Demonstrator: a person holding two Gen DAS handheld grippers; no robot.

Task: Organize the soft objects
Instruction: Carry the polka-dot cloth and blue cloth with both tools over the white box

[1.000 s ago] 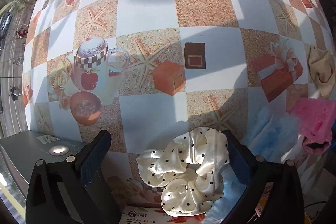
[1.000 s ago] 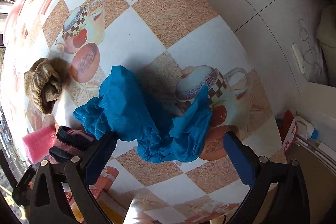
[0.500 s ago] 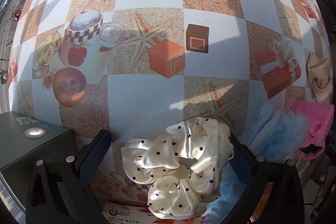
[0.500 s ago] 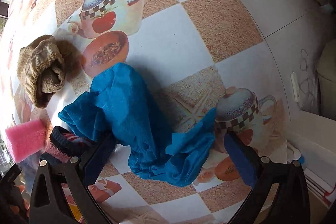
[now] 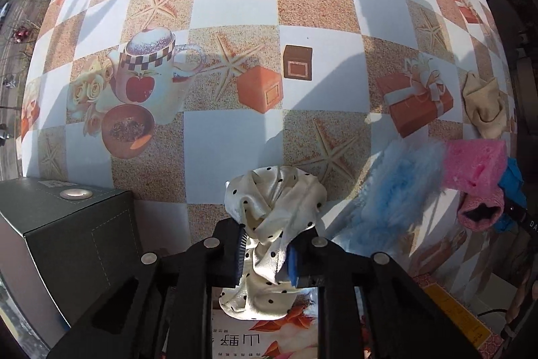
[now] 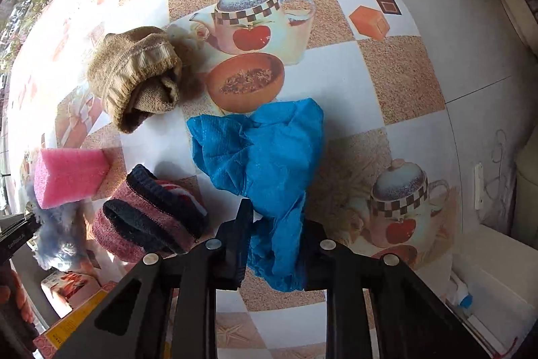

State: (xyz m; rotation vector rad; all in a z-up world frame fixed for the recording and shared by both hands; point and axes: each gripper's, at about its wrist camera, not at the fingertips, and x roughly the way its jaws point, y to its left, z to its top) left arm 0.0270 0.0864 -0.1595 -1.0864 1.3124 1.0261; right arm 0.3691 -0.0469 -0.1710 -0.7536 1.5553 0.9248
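Observation:
My left gripper [image 5: 265, 254] is shut on a cream polka-dot scrunchie [image 5: 274, 211], which bunches up between the fingers above the patterned tablecloth [image 5: 235, 143]. My right gripper [image 6: 274, 241] is shut on a crumpled blue cloth [image 6: 265, 150] that spreads out ahead of the fingers. A pink sponge [image 6: 67, 177], a pink and navy knit sock [image 6: 151, 221], a tan sock [image 6: 134, 76] and a fluffy light-blue piece [image 5: 396, 190] lie close by.
A dark grey box [image 5: 64, 231] stands at the near left of the left gripper. The table's right edge [image 6: 433, 96] drops to a tiled floor. A printed package [image 5: 269, 338] lies under the left gripper.
Both grippers went from wide open to shut, the left on the scrunchie and the right on the blue cloth. The scrunchie is now squeezed into a tall bunch.

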